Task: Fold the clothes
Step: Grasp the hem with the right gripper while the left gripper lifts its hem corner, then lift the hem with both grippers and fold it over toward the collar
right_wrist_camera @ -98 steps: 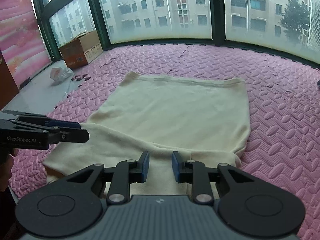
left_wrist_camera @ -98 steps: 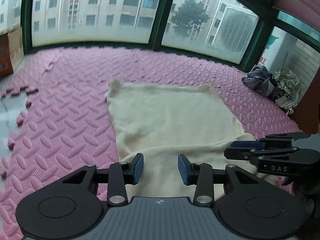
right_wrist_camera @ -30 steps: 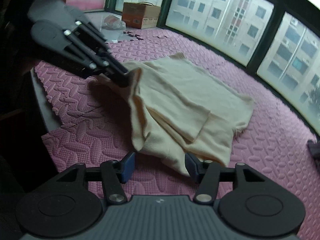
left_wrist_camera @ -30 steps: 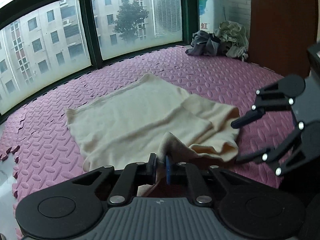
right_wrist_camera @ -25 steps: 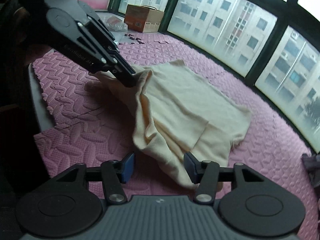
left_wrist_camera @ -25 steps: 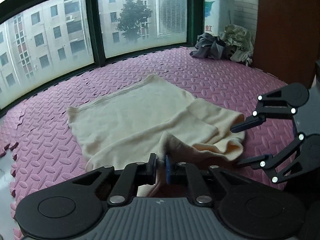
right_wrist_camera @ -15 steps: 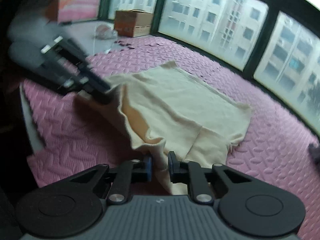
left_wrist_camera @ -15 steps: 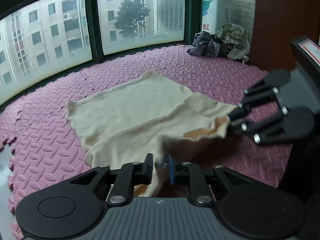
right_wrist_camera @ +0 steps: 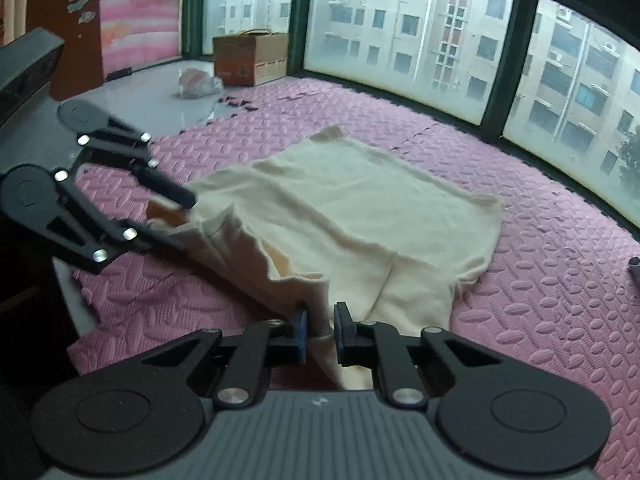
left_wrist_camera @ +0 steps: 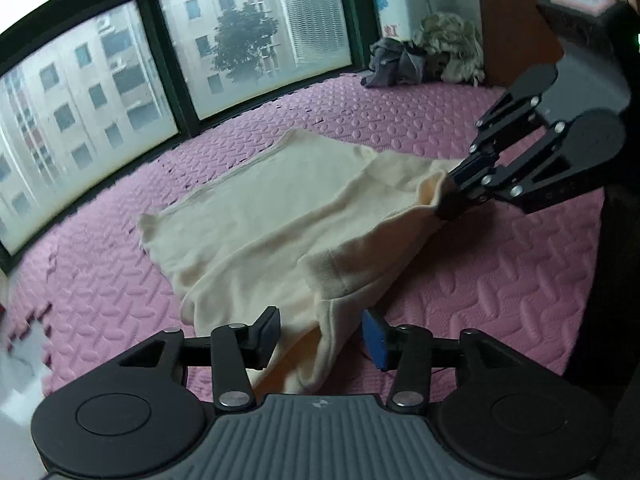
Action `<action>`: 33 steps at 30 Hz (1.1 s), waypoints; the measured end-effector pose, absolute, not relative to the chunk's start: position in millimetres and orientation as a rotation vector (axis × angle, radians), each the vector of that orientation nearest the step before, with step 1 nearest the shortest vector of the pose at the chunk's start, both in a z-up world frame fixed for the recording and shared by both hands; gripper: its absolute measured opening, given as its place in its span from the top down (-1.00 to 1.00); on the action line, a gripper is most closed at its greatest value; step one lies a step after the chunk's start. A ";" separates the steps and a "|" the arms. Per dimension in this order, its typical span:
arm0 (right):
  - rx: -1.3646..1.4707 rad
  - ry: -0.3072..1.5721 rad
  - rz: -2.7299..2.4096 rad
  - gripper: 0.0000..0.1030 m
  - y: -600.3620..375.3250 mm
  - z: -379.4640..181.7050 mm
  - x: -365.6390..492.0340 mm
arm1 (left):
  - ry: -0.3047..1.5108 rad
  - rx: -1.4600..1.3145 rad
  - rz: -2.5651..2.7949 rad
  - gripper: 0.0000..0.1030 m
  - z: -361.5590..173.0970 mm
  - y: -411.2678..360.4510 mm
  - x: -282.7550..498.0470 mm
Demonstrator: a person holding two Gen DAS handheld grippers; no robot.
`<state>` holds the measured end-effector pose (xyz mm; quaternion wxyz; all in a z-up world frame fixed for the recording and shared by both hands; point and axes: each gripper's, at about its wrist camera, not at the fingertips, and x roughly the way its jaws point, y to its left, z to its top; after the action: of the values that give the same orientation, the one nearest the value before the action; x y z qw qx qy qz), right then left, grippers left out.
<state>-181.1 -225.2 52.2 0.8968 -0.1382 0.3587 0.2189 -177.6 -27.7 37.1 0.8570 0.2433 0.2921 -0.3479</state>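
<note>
Cream knit, that's the garment [left_wrist_camera: 288, 216], spread across the pink foam mat [left_wrist_camera: 480, 280] by the windows, its far part lying flat and its near edge lifted off the floor. The right gripper [right_wrist_camera: 320, 330] has its fingers pinched tight on a bunched corner of the cloth. The left gripper [left_wrist_camera: 320, 332] is the other story: fingers spread wide, fabric hanging loose in the gap between them, nothing clamped.

How far along? A sleeve already lies doubled over the body, so some folding shows, but the piece is a long way from a tidy packet. With one corner held and the other slack, the near edge sags. I'd judge the fold is mid-way at best.

From the left wrist view you get the heap of other clothes [left_wrist_camera: 424, 52] in the far corner, presumably more to do. From the right wrist view you get the cardboard box [right_wrist_camera: 250, 58] by the glass, the bare floor beyond the mat, and the orange-tinted inside of the lifted edge.
</note>
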 end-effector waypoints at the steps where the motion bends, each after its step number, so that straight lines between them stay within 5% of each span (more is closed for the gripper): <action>1: -0.291 0.745 0.456 0.76 -224.2 51.2 -182.6 | 0.613 0.529 -0.730 0.22 35.4 -28.9 -177.8; 3: -0.307 0.741 0.464 0.67 -222.1 49.6 -186.3 | 0.609 0.556 -0.731 0.40 32.9 -29.8 -179.5; 11: -0.348 0.734 0.465 0.65 -213.5 36.9 -188.7 | 0.579 0.633 -0.731 0.44 24.5 -32.0 -184.6; 13: -0.324 0.731 0.456 0.82 -214.8 37.3 -189.9 | 0.580 0.614 -0.733 0.79 28.0 -28.9 -187.2; 16: -0.302 0.711 0.457 0.84 -217.4 42.1 -195.0 | 0.583 0.585 -0.734 0.88 33.3 -24.3 -191.1; 33: -0.301 0.673 0.585 0.85 -214.5 95.8 -280.0 | 0.604 0.474 -0.813 0.91 76.5 18.0 -266.8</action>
<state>-280.0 -214.5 95.8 0.8913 -0.1450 0.3243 0.2819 -266.8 18.0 76.5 0.8477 0.2248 0.2865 -0.3857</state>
